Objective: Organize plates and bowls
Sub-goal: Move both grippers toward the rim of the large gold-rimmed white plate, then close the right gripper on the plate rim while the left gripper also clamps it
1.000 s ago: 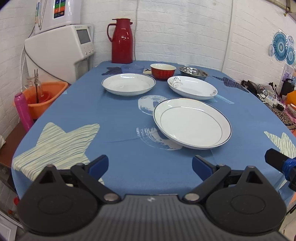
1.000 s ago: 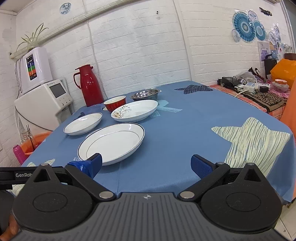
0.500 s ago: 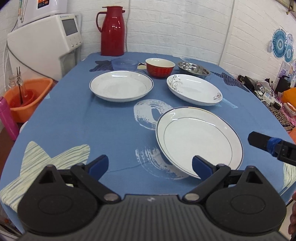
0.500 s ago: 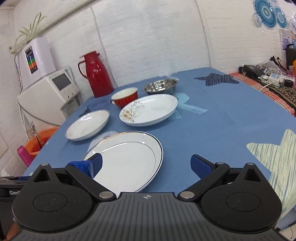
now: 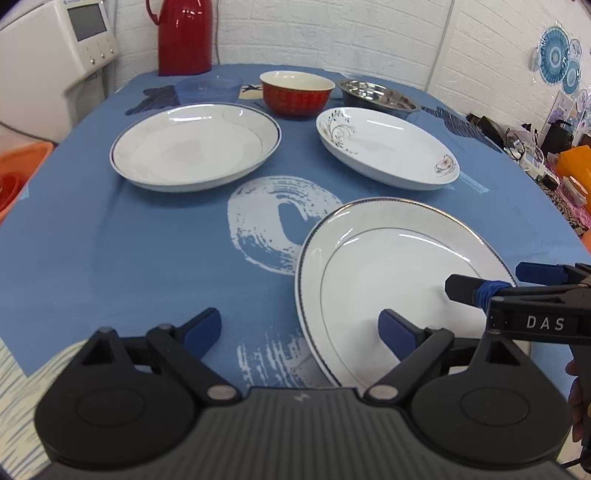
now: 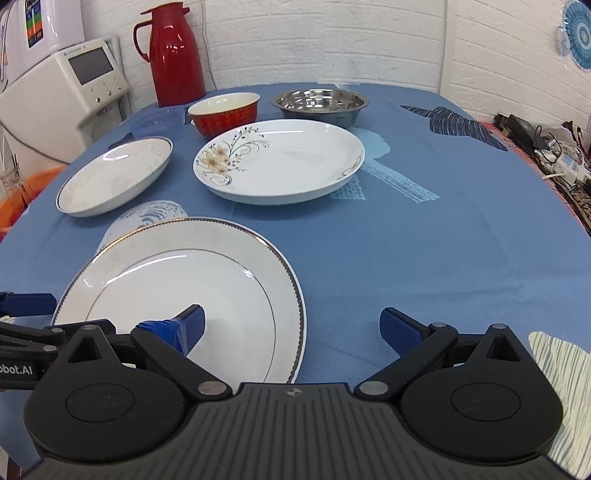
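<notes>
A large white plate with a dark rim [image 5: 399, 280] [image 6: 184, 288] lies nearest on the blue tablecloth. Behind it sit a plain white plate [image 5: 195, 146] [image 6: 114, 173] and a flowered white plate [image 5: 388, 144] [image 6: 280, 158]. Further back stand a red bowl [image 5: 297, 90] [image 6: 223, 112], a steel bowl [image 5: 376, 96] [image 6: 321, 103] and a small blue bowl [image 5: 208, 88]. My left gripper [image 5: 299, 330] is open, its right finger over the near plate's edge. My right gripper [image 6: 291, 326] is open too, its left finger over that plate. Nothing is held.
A red thermos [image 5: 184, 35] [image 6: 177, 51] stands at the table's back edge beside a white appliance [image 6: 70, 96]. An orange basin [image 5: 18, 173] sits left of the table. Cables and clutter [image 6: 546, 147] lie along the right side.
Both grippers have moved forward and lower over the table, closing in on the near large plate from either side. The dishes have not moved, and both stay open.
</notes>
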Action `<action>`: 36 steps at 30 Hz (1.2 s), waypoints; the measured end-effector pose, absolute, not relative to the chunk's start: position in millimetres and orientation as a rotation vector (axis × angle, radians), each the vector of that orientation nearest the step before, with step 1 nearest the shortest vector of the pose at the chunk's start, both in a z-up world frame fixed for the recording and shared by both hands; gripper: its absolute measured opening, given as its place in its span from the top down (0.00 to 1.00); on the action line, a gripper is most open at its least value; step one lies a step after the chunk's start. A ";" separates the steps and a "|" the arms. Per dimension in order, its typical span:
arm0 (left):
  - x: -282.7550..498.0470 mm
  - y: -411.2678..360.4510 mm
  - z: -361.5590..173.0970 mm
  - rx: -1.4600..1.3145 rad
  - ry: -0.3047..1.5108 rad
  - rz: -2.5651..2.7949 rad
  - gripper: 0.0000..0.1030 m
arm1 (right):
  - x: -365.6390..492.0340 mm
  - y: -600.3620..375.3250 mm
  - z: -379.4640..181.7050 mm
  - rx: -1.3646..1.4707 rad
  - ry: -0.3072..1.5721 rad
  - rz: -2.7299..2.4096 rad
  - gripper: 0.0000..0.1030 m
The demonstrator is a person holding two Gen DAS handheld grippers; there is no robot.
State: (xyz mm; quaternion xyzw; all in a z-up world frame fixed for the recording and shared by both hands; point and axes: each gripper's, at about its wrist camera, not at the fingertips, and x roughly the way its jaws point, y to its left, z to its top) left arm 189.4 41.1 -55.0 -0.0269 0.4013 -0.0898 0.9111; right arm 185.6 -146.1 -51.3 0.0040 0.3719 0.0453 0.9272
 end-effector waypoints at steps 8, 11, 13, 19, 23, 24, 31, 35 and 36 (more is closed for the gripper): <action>192.9 36.4 -53.6 0.020 0.812 -0.180 0.27 | 181.0 -143.8 -58.5 0.019 0.739 0.107 0.12; 190.5 34.6 -54.2 0.022 0.812 -0.214 0.26 | 183.4 -142.1 -55.9 0.022 0.762 0.093 0.12; 189.5 32.7 -54.4 0.030 0.809 -0.216 0.26 | 183.8 -138.7 -54.0 0.027 0.788 0.093 0.12; 187.6 37.5 -52.7 0.035 0.827 -0.237 0.32 | 169.1 -134.3 -57.4 0.000 0.751 0.151 0.15; 188.9 32.6 -49.3 0.002 0.826 -0.293 0.69 | 168.7 -132.0 -57.2 -0.007 0.696 0.212 0.45; 189.1 32.7 -49.1 -0.003 0.824 -0.291 0.72 | 169.2 -132.0 -55.1 -0.005 0.693 0.191 0.52; 188.0 52.8 -46.8 -0.101 0.830 -0.274 0.89 | 164.2 -132.5 -52.5 0.114 0.712 0.215 0.56; 180.0 74.0 -42.6 -0.096 0.822 -0.214 0.91 | 164.2 -113.7 -52.4 0.142 0.708 0.262 0.56; 178.3 80.9 -41.6 -0.100 0.822 -0.195 0.90 | 165.8 -108.4 -52.0 0.152 0.711 0.278 0.55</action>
